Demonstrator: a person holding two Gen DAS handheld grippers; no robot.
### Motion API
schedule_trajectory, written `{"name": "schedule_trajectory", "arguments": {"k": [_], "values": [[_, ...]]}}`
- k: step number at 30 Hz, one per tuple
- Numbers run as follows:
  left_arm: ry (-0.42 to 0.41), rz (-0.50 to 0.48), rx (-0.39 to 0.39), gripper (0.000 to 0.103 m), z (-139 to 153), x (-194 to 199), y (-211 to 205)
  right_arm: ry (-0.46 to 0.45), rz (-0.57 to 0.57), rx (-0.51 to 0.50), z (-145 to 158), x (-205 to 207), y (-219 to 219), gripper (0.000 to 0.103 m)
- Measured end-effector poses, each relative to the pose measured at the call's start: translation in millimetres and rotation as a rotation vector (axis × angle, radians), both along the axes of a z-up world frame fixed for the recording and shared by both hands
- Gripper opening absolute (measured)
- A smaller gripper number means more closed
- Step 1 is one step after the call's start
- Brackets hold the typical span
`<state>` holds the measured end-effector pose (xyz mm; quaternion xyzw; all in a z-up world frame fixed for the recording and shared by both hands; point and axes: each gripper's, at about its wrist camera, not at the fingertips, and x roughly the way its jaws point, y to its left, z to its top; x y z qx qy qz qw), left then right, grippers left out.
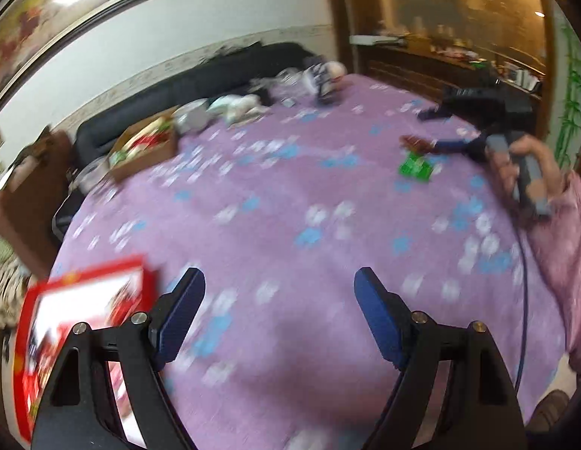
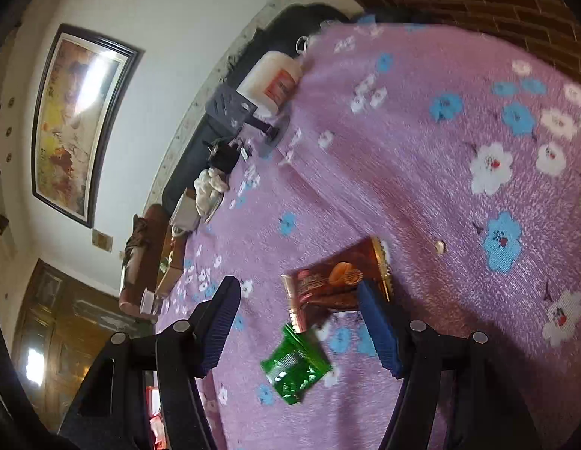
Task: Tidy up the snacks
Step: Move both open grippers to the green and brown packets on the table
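Note:
A brown snack packet (image 2: 328, 285) and a green packet (image 2: 296, 363) lie close together on the purple flowered cloth (image 2: 422, 150). My right gripper (image 2: 298, 285) is open just above them; the brown packet sits between its fingers, with its edge under the right finger. In the left wrist view a hand holds the right gripper (image 1: 440, 147), which points at the brown packet (image 1: 416, 142) and the green packet (image 1: 416, 167). My left gripper (image 1: 280, 273) is open over bare cloth with nothing between its fingers. A red and white box (image 1: 84, 318) lies blurred beside its left finger.
An open cardboard box (image 1: 144, 146) with snack packs stands at the far left edge of the cloth. Bags and loose items (image 1: 245, 107) line the far edge by a dark sofa (image 1: 200, 82). A white bottle (image 2: 271, 82) and a grey rack (image 2: 230, 107) are there too.

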<state>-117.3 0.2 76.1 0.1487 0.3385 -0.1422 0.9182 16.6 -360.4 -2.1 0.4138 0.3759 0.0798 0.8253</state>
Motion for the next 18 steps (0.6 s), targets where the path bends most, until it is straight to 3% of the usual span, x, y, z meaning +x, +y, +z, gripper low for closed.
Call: {"name": "schedule_trajectory", "arguments": {"k": [9,18], "values": [[-0.022,-0.202,0.022,0.082,-12,76,-121,0.016,-0.065,0.033,-9,4,-17,0.066],[0.052,-0.358,0.043,0.081,-39,104,-181,0.023,-0.06,0.088,-11,-1,-26,0.066]]}}
